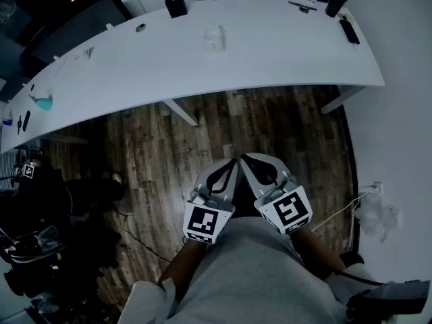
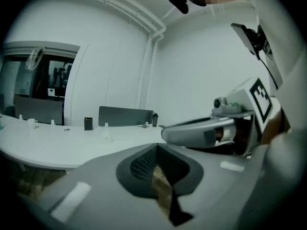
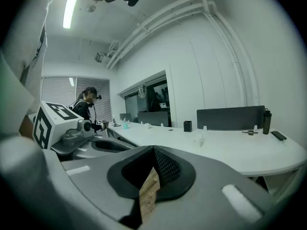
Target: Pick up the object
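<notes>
A small pale translucent object (image 1: 214, 38) stands on the white curved table (image 1: 270, 52), far from both grippers; it also shows as a small clear object (image 2: 106, 131) in the left gripper view and as a clear object (image 3: 200, 139) in the right gripper view. My left gripper (image 1: 231, 164) and right gripper (image 1: 246, 160) are held side by side close to my body, above the wooden floor and well short of the table. Both have their jaws shut with nothing between them. Each gripper's own view, the left gripper (image 2: 156, 150) and the right gripper (image 3: 153, 151), shows only floor through the notch in the closed jaws.
On the table are a black box (image 1: 176, 4), a dark bottle (image 1: 335, 1), a flat black item (image 1: 349, 30) and a teal object (image 1: 44, 102). Dark equipment and cables (image 1: 40, 248) sit on the floor at the left. A person (image 3: 86, 102) stands far off.
</notes>
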Action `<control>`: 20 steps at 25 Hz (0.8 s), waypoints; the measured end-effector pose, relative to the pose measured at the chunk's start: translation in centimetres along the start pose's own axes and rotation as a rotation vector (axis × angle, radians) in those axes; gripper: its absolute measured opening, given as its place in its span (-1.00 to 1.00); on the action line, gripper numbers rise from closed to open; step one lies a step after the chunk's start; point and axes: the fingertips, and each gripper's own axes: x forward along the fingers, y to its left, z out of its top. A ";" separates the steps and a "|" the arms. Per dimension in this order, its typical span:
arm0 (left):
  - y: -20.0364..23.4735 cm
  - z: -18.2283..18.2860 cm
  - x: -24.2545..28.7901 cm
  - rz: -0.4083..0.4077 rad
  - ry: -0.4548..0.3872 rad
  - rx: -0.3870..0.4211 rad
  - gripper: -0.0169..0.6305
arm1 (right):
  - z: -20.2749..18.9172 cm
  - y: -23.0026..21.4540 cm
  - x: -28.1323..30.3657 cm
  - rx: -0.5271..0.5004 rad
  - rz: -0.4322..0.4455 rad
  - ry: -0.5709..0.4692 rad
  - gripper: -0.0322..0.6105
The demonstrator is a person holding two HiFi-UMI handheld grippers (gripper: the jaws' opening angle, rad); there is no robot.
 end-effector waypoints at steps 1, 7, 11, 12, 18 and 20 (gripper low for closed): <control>-0.1 0.3 1.0 0.002 0.009 0.006 -0.94 | 0.2 -1.1 0.0 0.000 0.001 0.001 -0.89; 0.4 2.0 5.7 0.037 0.035 0.033 -0.94 | 0.9 -6.8 0.4 -0.021 0.012 -0.007 -0.89; 1.2 1.8 7.6 0.054 0.061 0.032 -0.94 | 0.2 -8.8 1.4 0.013 0.028 0.015 -0.89; 1.2 1.9 8.1 0.053 0.065 0.032 -0.94 | 0.1 -9.3 1.6 0.018 0.031 0.020 -0.89; 3.7 2.1 11.3 0.048 0.085 0.000 -0.94 | 0.7 -12.3 4.3 -0.004 0.030 0.044 -0.89; 4.5 2.2 12.8 0.033 0.082 -0.006 -0.94 | 0.7 -13.6 5.2 -0.034 0.022 0.057 -0.89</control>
